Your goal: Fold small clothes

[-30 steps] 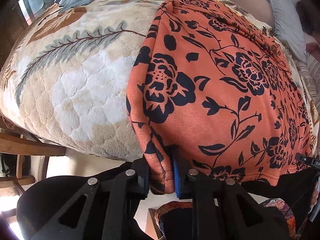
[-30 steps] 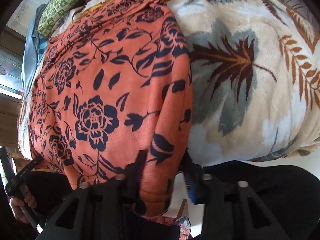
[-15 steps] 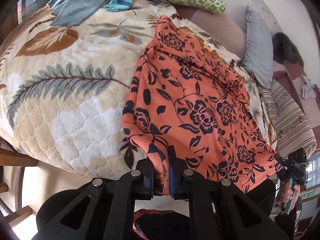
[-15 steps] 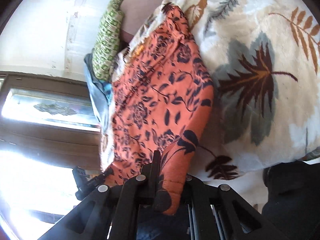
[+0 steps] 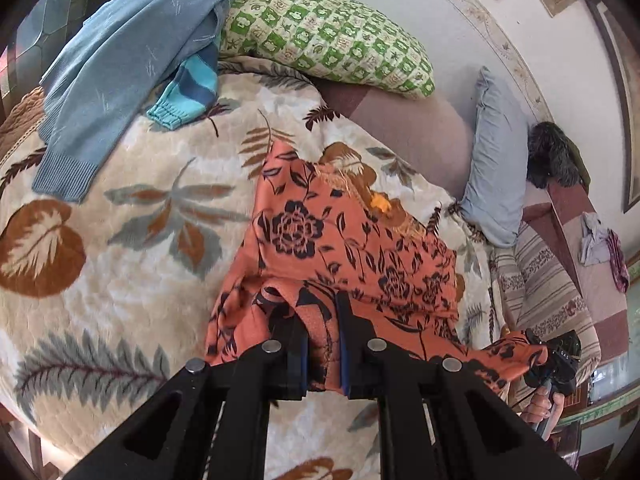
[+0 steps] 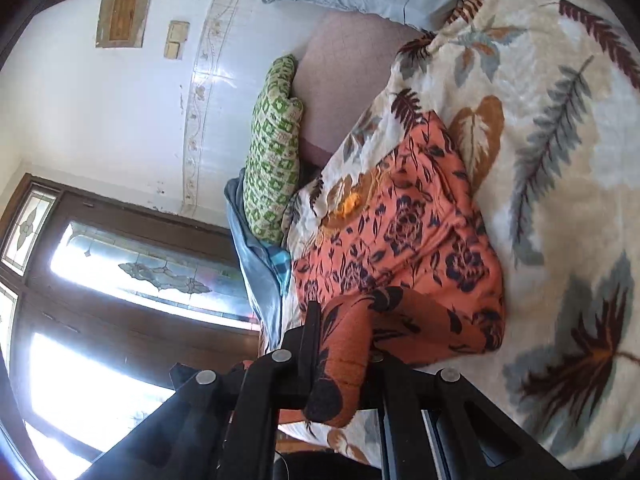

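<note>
- An orange garment [image 5: 340, 248] with a dark floral print is seen at the centre of the left wrist view, its far part spread on a leaf-patterned blanket [image 5: 132, 248] and its near edge raised.
- The jaws of the left gripper [image 5: 322, 344] are clamped on a bunched hem at lower centre.
- In the right wrist view, the garment [image 6: 408, 232] is shown at centre, and the right gripper [image 6: 340, 344] is closed tight on a thick fold of it at lower centre.
- A blue sweater [image 5: 120, 60] is laid at upper left, beside a green checked pillow [image 5: 320, 36].
- A grey pillow [image 5: 496, 152] is propped at right.
</note>
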